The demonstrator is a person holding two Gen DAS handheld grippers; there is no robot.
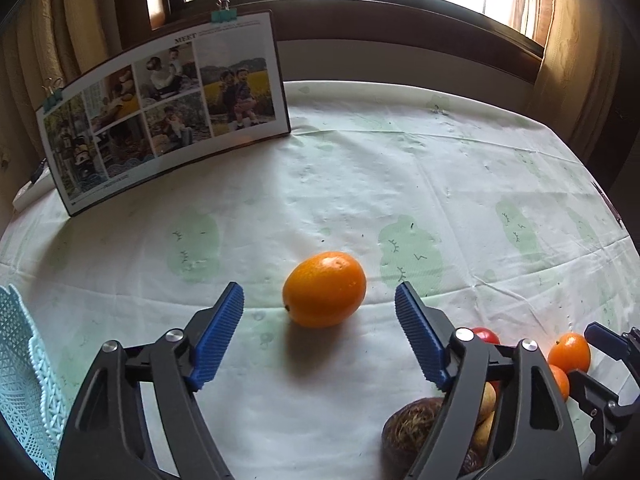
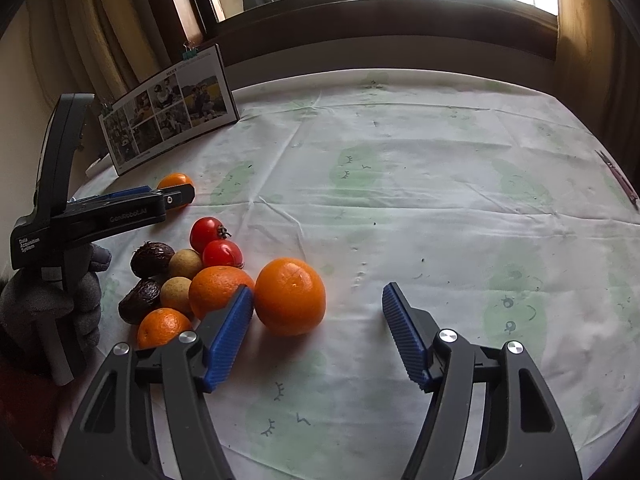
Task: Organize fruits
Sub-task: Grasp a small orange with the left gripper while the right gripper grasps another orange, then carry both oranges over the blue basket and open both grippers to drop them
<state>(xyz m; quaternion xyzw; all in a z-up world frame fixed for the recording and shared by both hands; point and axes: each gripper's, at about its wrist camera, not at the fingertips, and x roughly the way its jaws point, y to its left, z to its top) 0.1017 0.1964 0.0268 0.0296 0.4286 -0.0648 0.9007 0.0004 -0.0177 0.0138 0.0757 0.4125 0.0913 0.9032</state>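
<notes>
The left gripper [image 1: 319, 312] stood wide open and empty, its blue pads [image 1: 219, 340] spread to either side of a lone orange [image 1: 324, 289] that lay on the tablecloth [image 1: 400, 184] a little beyond the tips. That spread looked deliberate: the gap was wider than the fruit, so the pads could pass round it before closing. The orange lay well apart from the other fruit, towards the middle of the table, probably the easiest piece to take first.

At the near left edge of the table a pale blue lattice basket [image 1: 20, 360] showed only by its rim; I judged it the likely place for the sorted fruit, though nothing could be seen inside it.

The right gripper [image 2: 318, 332] was likewise wide open and holding nothing. A larger orange [image 2: 290, 296] sat just beside its left pad, not between the two, so this claw was not yet lined up for a grasp. Behind that orange the rest lay bunched together near the left side of the table: two more oranges [image 2: 220, 290], two tomatoes [image 2: 222, 254], two tan round fruits [image 2: 185, 263] and two dark wrinkled ones [image 2: 152, 258], most of them touching.

A photo board [image 1: 160, 108] leaned upright at the far left corner, clear of the work.
</notes>
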